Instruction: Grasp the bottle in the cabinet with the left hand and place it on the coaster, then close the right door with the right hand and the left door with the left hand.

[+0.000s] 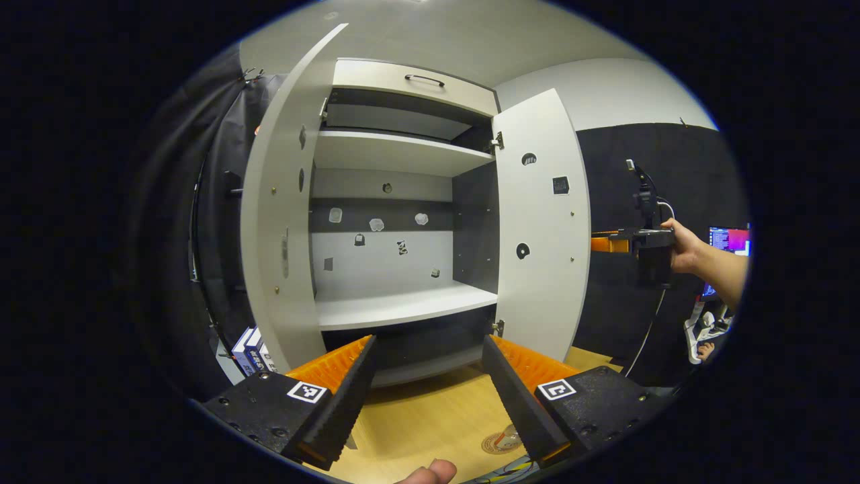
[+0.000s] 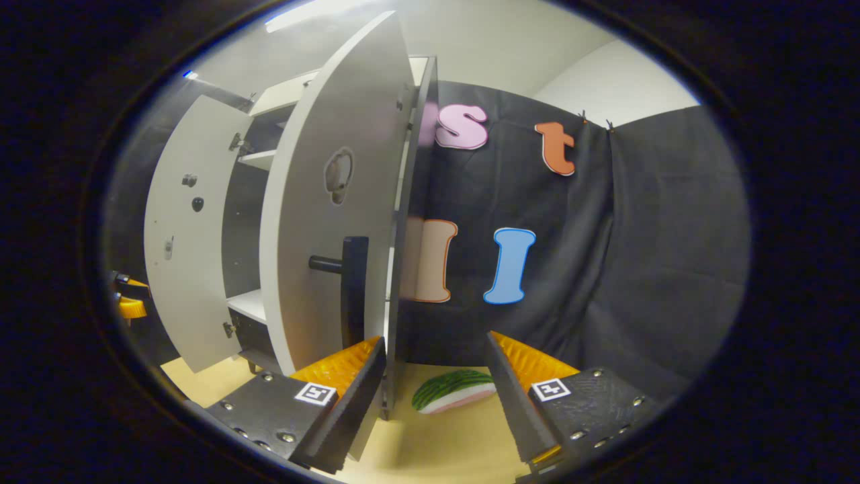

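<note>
Two doors of the cabinet (image 1: 403, 154) stand open in the left gripper view: the left door (image 1: 279, 222) at 9 o'clock, the right door (image 1: 544, 228) at 3 o'clock, with bare shelves (image 1: 403, 306) between them. The left gripper (image 1: 430, 396) hangs at 6 o'clock over the wooden table (image 1: 430, 417), jaws spread wide and holding nothing. A coaster (image 1: 500, 441) lies on the table just beside its right finger, with something clear on it that is too hidden to name. At 3 o'clock a hand (image 1: 685, 245) holds the right gripper (image 1: 652, 252). In the right gripper view, the right gripper (image 2: 437, 403) is wide open and empty, the right door's (image 2: 329, 222) edge between its fingers, the door's handle (image 2: 346, 282) above. A watermelon slice (image 2: 453, 390) lies on the table at 6 o'clock.
</note>
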Demonstrator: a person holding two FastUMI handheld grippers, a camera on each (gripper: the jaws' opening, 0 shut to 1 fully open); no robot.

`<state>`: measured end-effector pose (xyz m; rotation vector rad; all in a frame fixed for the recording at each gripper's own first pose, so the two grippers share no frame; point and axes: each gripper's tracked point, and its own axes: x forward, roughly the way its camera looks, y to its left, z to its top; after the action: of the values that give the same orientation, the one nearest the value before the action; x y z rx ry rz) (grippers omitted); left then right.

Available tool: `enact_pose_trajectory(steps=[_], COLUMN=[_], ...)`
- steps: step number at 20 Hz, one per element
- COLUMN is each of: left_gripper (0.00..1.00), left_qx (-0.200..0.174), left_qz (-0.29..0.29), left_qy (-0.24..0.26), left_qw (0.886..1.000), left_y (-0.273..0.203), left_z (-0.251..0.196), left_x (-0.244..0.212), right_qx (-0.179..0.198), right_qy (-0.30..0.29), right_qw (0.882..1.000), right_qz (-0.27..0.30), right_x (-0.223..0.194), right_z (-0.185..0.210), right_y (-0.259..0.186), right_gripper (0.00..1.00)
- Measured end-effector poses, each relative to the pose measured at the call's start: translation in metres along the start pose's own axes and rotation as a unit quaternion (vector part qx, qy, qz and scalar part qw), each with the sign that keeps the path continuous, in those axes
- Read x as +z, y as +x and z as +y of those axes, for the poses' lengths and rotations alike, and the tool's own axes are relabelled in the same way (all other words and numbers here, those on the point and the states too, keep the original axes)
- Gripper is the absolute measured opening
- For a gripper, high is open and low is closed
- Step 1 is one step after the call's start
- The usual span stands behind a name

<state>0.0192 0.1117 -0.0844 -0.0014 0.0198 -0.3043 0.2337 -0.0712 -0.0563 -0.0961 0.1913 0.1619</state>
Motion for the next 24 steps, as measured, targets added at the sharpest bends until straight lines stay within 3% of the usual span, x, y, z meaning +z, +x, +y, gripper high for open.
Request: enact_pose_trajectory(steps=[2,7,11,15,19,24], left_gripper=[1.00,0.98,0.98,0.98,0.98,0.98], left_qx=[0.005,0.052,0.078,0.087,0.093,0.110], left_qz=[0.003,-0.002,-0.005,-0.007,-0.006,0.002], left_qy=[-0.004,0.007,0.014,0.009,-0.011,-0.033], left_qw=[1.000,0.999,0.997,0.996,0.996,0.993], left_y=[-0.012,-0.027,-0.037,-0.045,-0.047,-0.052], left_z=[0.007,0.043,0.067,0.089,0.117,0.163], left_x=[0.001,0.007,0.009,0.013,0.018,0.015], right_qx=[0.022,0.056,0.042,0.048,0.047,0.070], right_qy=[0.019,0.003,0.014,0.040,0.042,0.069], right_qw=[1.000,0.998,0.998,0.997,0.996,0.994], right_qz=[0.006,-0.022,-0.050,-0.047,-0.056,-0.049], right_x=[-0.004,0.005,0.015,0.013,0.014,0.012], right_z=[0.019,0.053,0.052,0.059,0.066,0.091], right_y=[0.002,0.009,0.018,0.020,0.020,0.028], right_gripper=[0.88,0.88,0.90,0.87,0.90,0.87])
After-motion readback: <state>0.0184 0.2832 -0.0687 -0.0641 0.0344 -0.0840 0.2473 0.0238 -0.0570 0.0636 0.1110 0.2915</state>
